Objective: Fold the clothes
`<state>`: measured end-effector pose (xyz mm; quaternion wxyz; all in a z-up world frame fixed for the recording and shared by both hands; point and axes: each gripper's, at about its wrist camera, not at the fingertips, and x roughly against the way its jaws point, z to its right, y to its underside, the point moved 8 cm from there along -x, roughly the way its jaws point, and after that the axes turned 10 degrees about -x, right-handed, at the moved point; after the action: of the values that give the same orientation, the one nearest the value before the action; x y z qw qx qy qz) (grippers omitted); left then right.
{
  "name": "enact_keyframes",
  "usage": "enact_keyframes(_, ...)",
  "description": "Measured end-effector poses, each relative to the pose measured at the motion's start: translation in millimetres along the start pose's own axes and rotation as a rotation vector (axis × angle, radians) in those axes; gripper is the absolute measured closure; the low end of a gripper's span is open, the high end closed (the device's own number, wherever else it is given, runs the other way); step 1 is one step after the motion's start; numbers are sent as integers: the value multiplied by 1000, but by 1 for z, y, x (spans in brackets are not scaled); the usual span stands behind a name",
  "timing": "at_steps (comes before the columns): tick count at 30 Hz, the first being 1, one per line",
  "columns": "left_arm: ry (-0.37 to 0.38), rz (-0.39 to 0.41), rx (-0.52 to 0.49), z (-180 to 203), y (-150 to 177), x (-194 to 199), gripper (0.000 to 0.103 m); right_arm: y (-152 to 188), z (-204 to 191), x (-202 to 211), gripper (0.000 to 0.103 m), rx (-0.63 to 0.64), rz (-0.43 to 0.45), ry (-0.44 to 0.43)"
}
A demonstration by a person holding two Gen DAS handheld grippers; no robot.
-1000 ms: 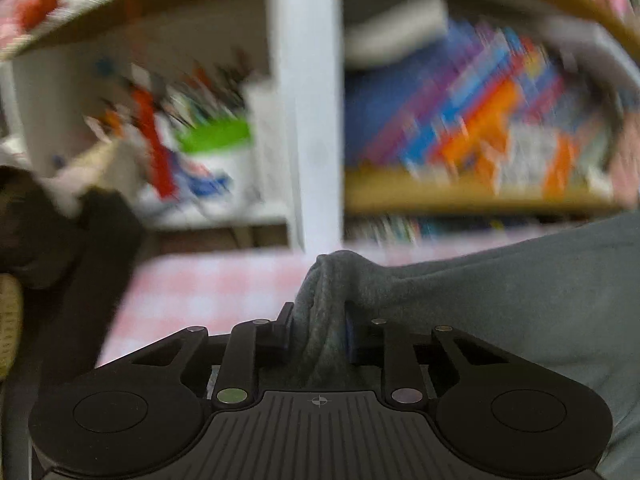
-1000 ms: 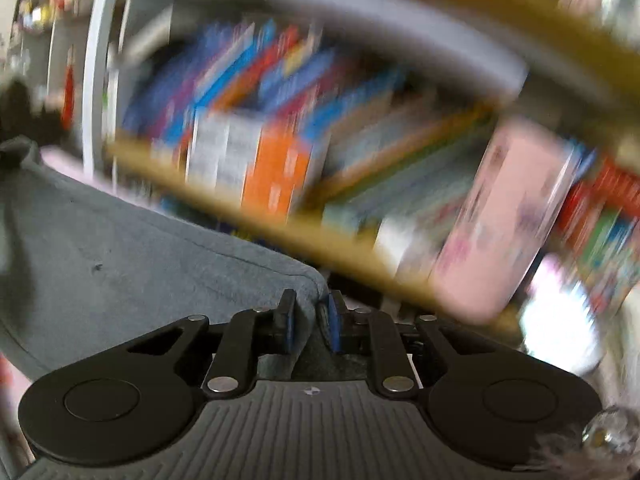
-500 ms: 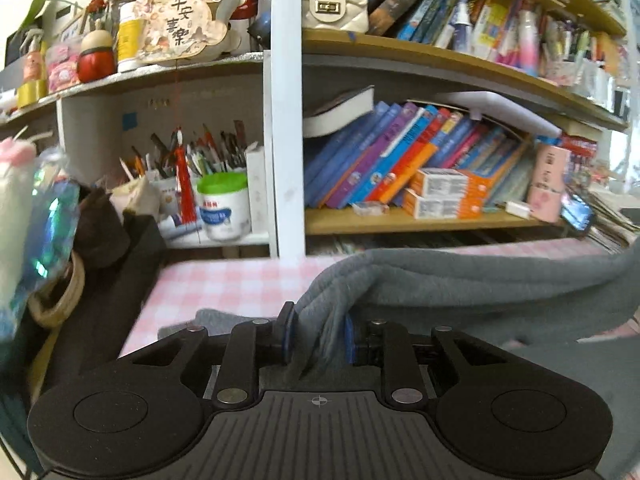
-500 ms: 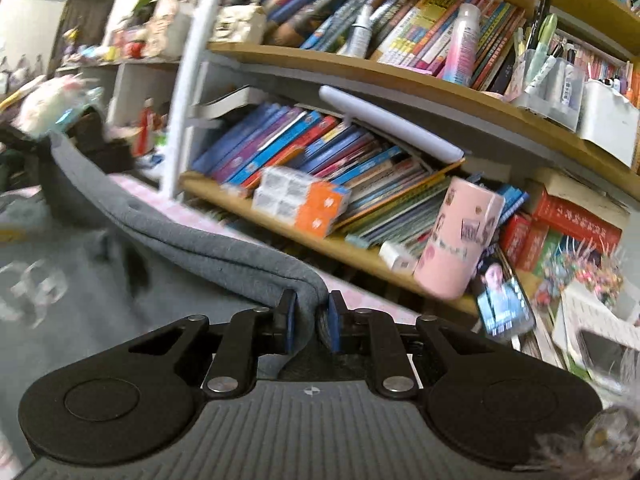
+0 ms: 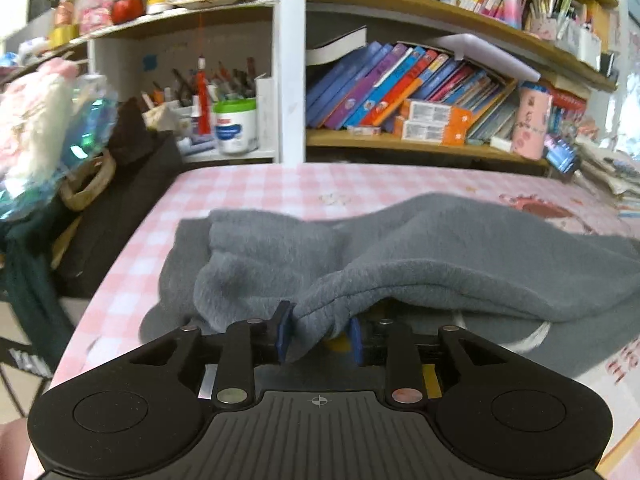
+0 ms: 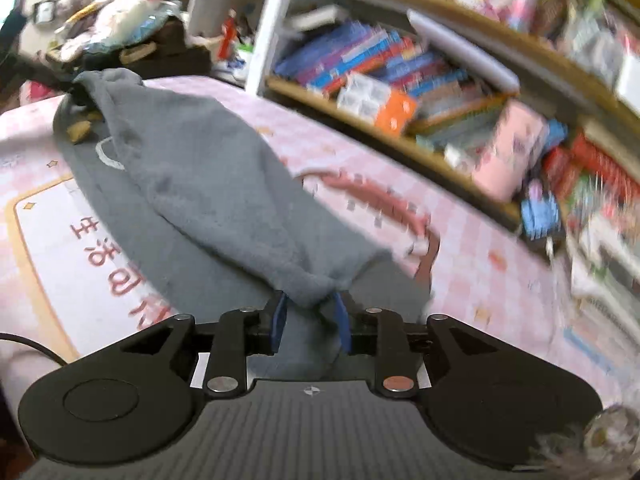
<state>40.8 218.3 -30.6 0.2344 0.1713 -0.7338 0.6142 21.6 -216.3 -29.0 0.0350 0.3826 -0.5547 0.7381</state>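
1. The grey garment [image 5: 420, 248] lies on the desk [image 5: 248, 188], which is covered in pink check cloth, with a folded layer doubled over its lower layer.
2. In the left wrist view its long axis runs from 9 o'clock to 3 o'clock; in the right wrist view it stretches from the fingers towards 10 o'clock.
3. The left gripper [image 5: 319, 336] has its fingers parted, with a bunched grey edge between them.
4. The right gripper [image 6: 310, 322] also stands parted around a fabric corner.
5. A bookshelf [image 5: 420, 144] stands behind the desk at 12 o'clock.
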Motion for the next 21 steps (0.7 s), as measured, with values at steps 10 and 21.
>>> enact_keyframes(10,-97,156,270,-14,16,46,33,13,22,22,56,-415,-28,-49)
enact_keyframes(21,-44,118,617,-50,27,43,33,9,50,-18,57,-1092,-65,-276)
